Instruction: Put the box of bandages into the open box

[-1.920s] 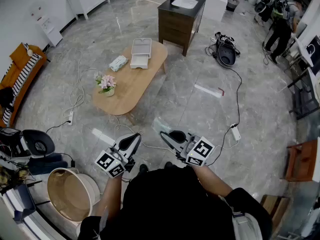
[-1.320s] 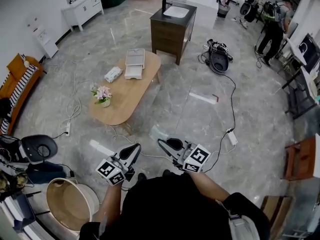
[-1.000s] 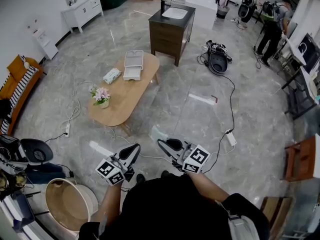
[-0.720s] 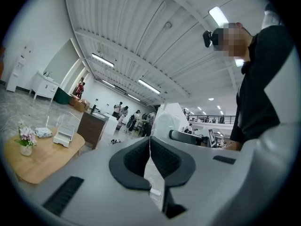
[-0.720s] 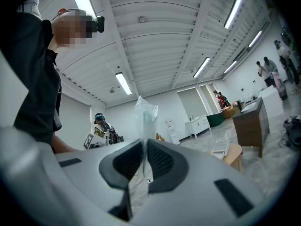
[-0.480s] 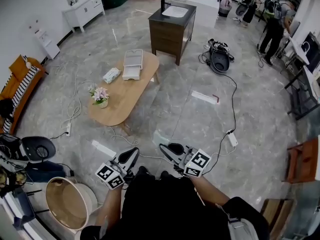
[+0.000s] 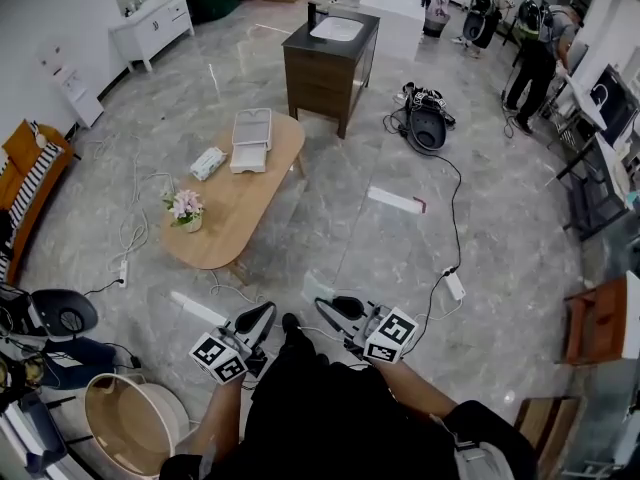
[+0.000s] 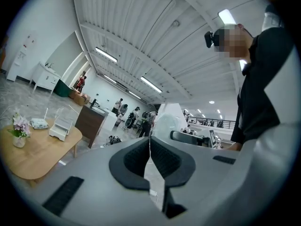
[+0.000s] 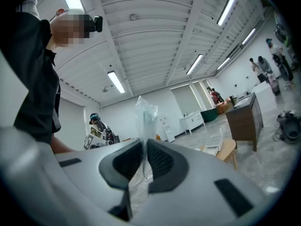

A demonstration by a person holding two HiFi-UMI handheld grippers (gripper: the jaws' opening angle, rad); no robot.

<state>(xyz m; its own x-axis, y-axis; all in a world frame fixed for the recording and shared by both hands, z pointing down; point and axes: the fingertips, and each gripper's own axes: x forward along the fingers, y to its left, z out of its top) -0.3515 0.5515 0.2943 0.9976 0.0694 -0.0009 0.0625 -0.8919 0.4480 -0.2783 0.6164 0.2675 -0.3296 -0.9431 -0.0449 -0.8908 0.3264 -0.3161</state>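
Observation:
A white open box (image 7: 250, 138) and a small pale patterned box (image 7: 207, 162) lie on the far end of an oval wooden table (image 7: 235, 203), well ahead of both grippers. My right gripper (image 7: 322, 305) is held in front of the body, shut on a clear plastic packet (image 7: 317, 287) that sticks up between its pads (image 9: 157, 159). That packet (image 9: 145, 114) is see-through and limp. My left gripper (image 7: 263, 314) is beside it, jaws shut with nothing between them (image 8: 150, 157). The left gripper view also catches the table (image 8: 33, 149) and the open box (image 8: 61, 126) far off.
A pot of pink flowers (image 7: 184, 208) stands on the table's near part. A dark wooden cabinet (image 7: 322, 63) is beyond the table. Cables and power strips (image 7: 453, 285) lie across the marble floor. A round tub (image 7: 130, 416) and a black chair (image 7: 62, 313) are at the lower left. People stand at the back right.
The view has shifted as the person walks; a foot now shows between the grippers. Both grippers keep their place before the body, the right one still holding the packet.

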